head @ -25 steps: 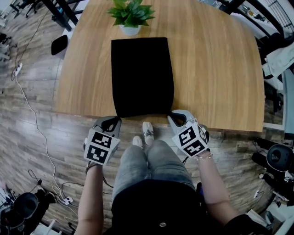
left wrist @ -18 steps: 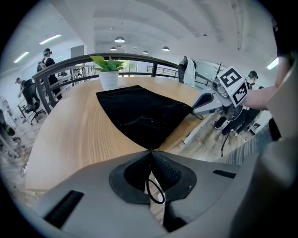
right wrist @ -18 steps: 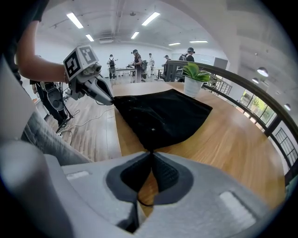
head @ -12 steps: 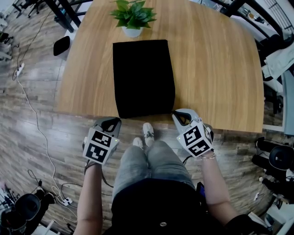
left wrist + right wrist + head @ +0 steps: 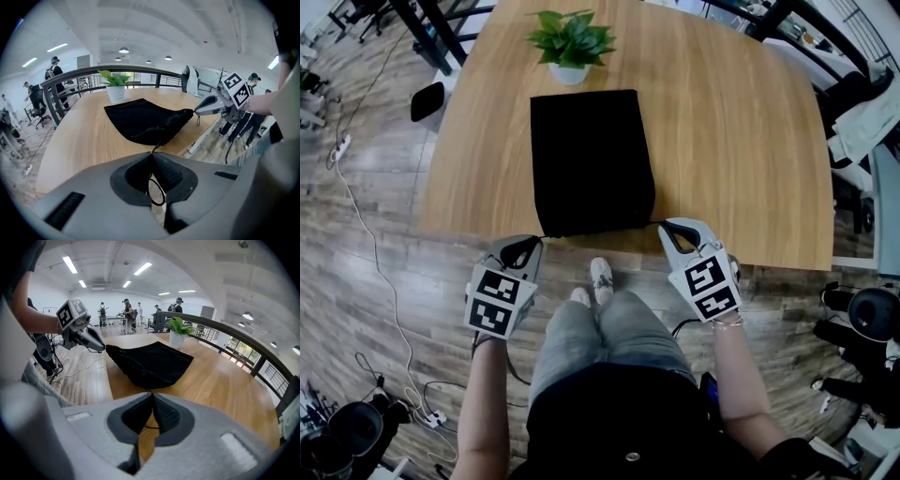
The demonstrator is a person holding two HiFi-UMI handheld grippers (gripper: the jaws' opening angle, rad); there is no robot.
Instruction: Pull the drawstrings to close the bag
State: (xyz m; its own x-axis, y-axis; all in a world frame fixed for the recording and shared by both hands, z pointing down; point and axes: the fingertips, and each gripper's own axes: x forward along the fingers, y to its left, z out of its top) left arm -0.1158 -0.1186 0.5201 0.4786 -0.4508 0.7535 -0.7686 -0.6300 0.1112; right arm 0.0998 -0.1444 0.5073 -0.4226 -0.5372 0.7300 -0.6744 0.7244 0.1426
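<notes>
- The person's forearms reach down and forward on either side of the knees. Each holds its tool just off the near edge of the worktop, with the marker cube facing up.
- The left tongs (image 5: pixel 525 247) are clenched on a thin black drawstring cord (image 5: pixel 156 146). A small loop of the cord hangs behind the pads, and the rest runs forward to the bag's near left corner.
- The right tongs (image 5: pixel 674 231) are likewise clamped on the other thin black cord (image 5: pixel 151 427), and sit just beside the bag's near right corner. This one is a little farther forward than the left.
- The two tools splay outwards from the body, probably so that each cord is drawn sideways and away from the other to gather the opening between them.
- The flat black fabric drawstring bag (image 5: pixel 592 159) lies on the light wooden worktop (image 5: pixel 731 141), its mouth at the near edge and its closed end pointing away.
- The gripper views show the mouth hem puckered towards the corners, so I judge the closing begun but not finished. Both cords look short and fairly taut.
- Beyond the bag's far end, just beside it, stands a small green potted plant in a white pot (image 5: pixel 570 44), clear of the pull.
</notes>
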